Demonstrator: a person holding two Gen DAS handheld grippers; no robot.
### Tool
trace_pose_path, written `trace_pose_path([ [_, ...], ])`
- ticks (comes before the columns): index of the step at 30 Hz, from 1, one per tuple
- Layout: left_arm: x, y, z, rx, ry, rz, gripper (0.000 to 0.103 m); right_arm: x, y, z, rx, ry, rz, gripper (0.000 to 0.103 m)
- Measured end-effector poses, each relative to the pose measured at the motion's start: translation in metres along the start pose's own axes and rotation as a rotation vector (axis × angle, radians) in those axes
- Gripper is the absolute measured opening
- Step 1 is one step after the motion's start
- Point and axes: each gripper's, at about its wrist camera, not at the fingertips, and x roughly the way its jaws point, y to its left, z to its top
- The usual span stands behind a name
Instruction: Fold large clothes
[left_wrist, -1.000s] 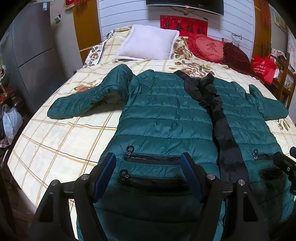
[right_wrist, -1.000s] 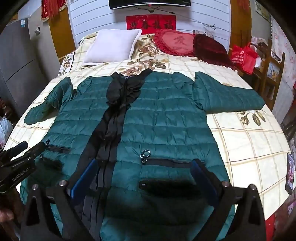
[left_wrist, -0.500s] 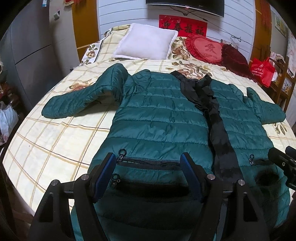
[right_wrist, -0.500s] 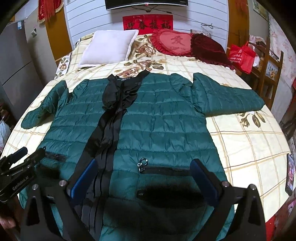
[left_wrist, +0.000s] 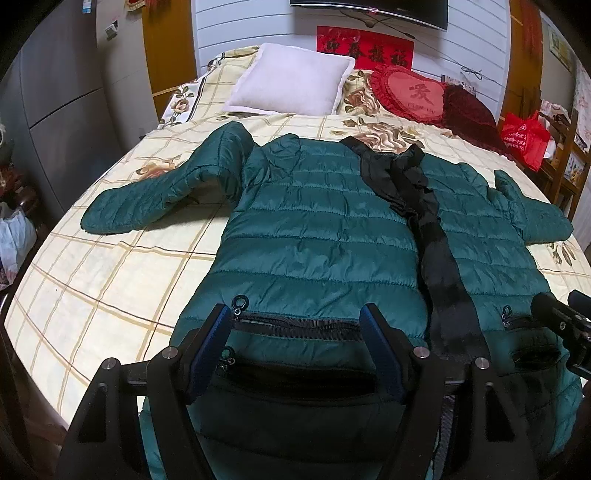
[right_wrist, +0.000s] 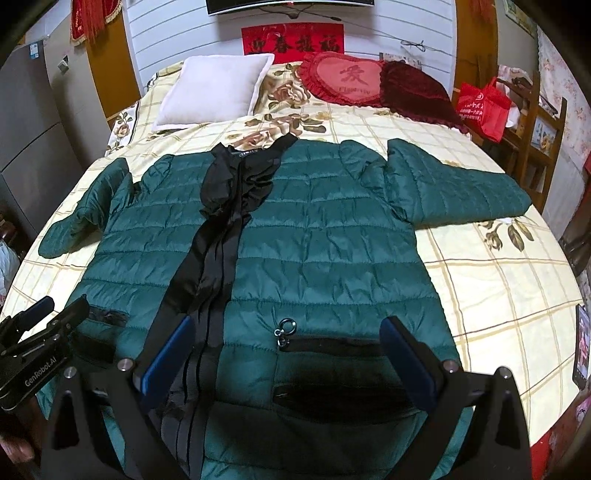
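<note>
A dark green quilted jacket (left_wrist: 317, 236) is being shown spread flat, front up, on a bed (left_wrist: 96, 295) covered in a cream checked, flowered sheet, its hem nearest the cameras and both sleeves stretched out to the sides. A black strip of lining (left_wrist: 439, 266) is being exposed down the middle, bunched at the collar, and zipped pockets with ring pulls are being seen near the hem. The left gripper (left_wrist: 295, 354) is being held wide over the jacket's lower part, nothing being pinched between its blue pads; the right gripper (right_wrist: 288, 358) is likewise being held wide and empty above the hem. In the left wrist view a white plastic bag (left_wrist: 14, 236) beside the bed is being shown; only in the right wrist view is the outstretched sleeve (right_wrist: 454, 188) being seen whole.
</note>
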Motion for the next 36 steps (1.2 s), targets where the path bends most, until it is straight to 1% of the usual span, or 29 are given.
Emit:
trace_pose_path([
  [4, 0.001, -0.001, -0.001, 0.002, 0.001, -0.001, 0.071, 0.0, 0.0, 0.0, 0.011, -0.007, 0.011, 0.102],
  [10, -0.002, -0.001, -0.004, -0.001, 0.007, -0.005, 0.071, 0.001, 0.001, -0.002, 0.013, 0.01, 0.01, 0.102],
  [13, -0.008, 0.0, -0.012, 0.004, 0.005, -0.005, 0.071, -0.002, 0.002, -0.005, 0.016, 0.008, 0.02, 0.102],
  [17, -0.011, 0.002, -0.026, 0.008, 0.027, -0.013, 0.071, -0.007, 0.003, -0.016, 0.009, 0.003, 0.021, 0.102],
  [20, -0.013, 0.003, -0.036, 0.012, 0.046, -0.016, 0.071, -0.008, 0.005, -0.027, -0.008, 0.019, 0.018, 0.102],
  [25, -0.018, 0.002, -0.049, 0.025, 0.054, -0.012, 0.071, -0.012, 0.009, -0.044, -0.033, 0.033, 0.017, 0.102],
  [36, -0.028, -0.002, -0.066, 0.041, 0.062, -0.033, 0.071, -0.02, 0.009, -0.055, -0.022, 0.039, 0.026, 0.102],
])
